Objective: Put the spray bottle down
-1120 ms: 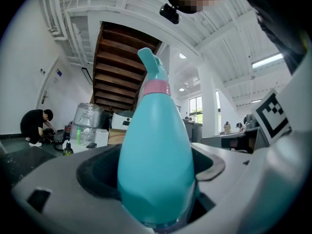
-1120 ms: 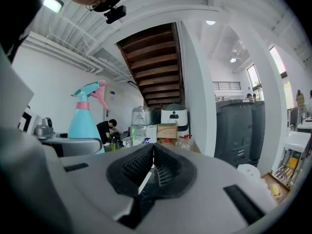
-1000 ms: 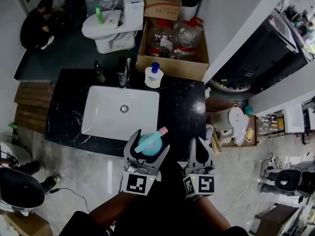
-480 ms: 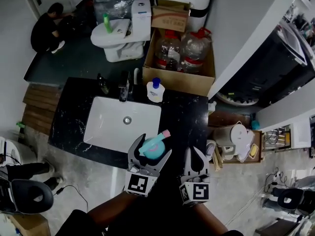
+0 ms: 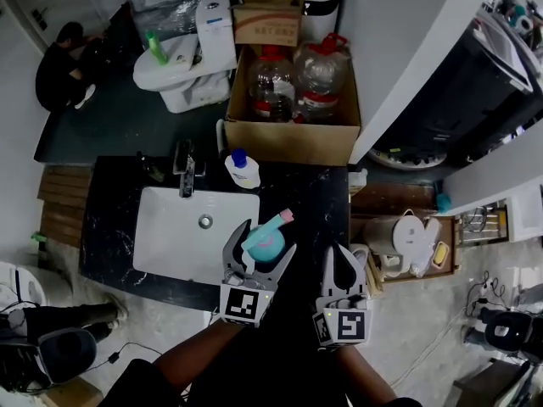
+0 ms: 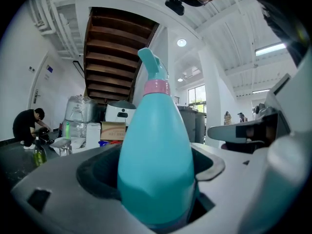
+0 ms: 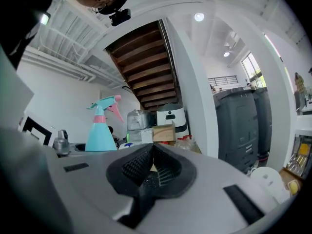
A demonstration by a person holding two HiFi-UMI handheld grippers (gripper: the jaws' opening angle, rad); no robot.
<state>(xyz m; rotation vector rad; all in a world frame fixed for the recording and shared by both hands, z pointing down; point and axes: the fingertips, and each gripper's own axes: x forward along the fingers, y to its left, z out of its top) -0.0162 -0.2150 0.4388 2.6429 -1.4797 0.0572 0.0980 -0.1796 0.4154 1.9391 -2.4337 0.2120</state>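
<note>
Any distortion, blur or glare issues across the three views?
Head view: strong fisheye, black marble counter edges bow, focus fine. Left gripper view: black vignette corners; teal plastic spray bottle with pink collar fills the frame, close and slightly soft. Right gripper view: same vignette, round ceiling light blown out.

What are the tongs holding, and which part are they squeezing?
The left tongs grip the teal spray bottle around its wide lower body, well below the pink collar. The right tongs are shut with nothing in them.
</note>
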